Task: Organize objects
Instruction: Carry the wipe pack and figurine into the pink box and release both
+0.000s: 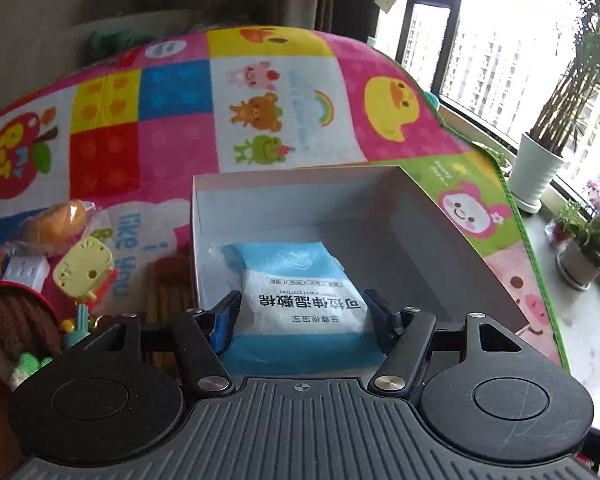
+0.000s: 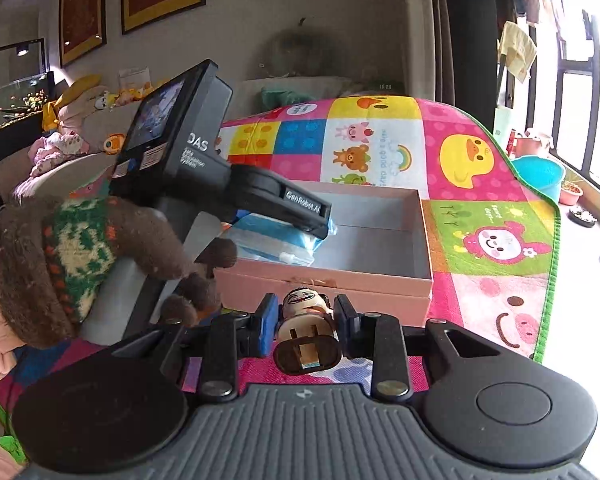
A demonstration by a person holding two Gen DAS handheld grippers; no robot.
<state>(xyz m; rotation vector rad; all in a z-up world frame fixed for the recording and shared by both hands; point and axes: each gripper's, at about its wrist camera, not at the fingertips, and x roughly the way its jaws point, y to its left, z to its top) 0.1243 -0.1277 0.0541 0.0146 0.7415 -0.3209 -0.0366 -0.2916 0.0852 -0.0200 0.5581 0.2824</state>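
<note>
On the mat (image 1: pixel 172 92) at the far left lie loose items not yet sorted: a knitted doll (image 1: pixel 16 332), a yellow toy (image 1: pixel 85 270) and a small white block (image 1: pixel 24 274). To their right stands the open box (image 1: pixel 300 192), pink outside and grey inside. The left gripper (image 1: pixel 302 314) is positioned over the box's near left corner, with the cotton pad packet (image 1: pixel 296 284) between its fingers. The packet lies inside the box; whether the pads still press on its sides cannot be told from either view. In the right wrist view a gloved hand (image 2: pixel 100 256) holds this gripper's handle. Judged by appearance, the packet is light, soft and compressible, with a slick film wrapper; take hold across its short width at mid-length, with moderate closing force, since the film could slide. Further right, in front of the box's near wall, the right gripper (image 2: pixel 306 322) is clamped on a small figurine plug (image 2: pixel 308 332), prongs toward the camera. This item appears rigid and light; the prongs should not be loaded, so the grip across the body is appropriate. The box's right half is unoccupied and would accept it.
</note>
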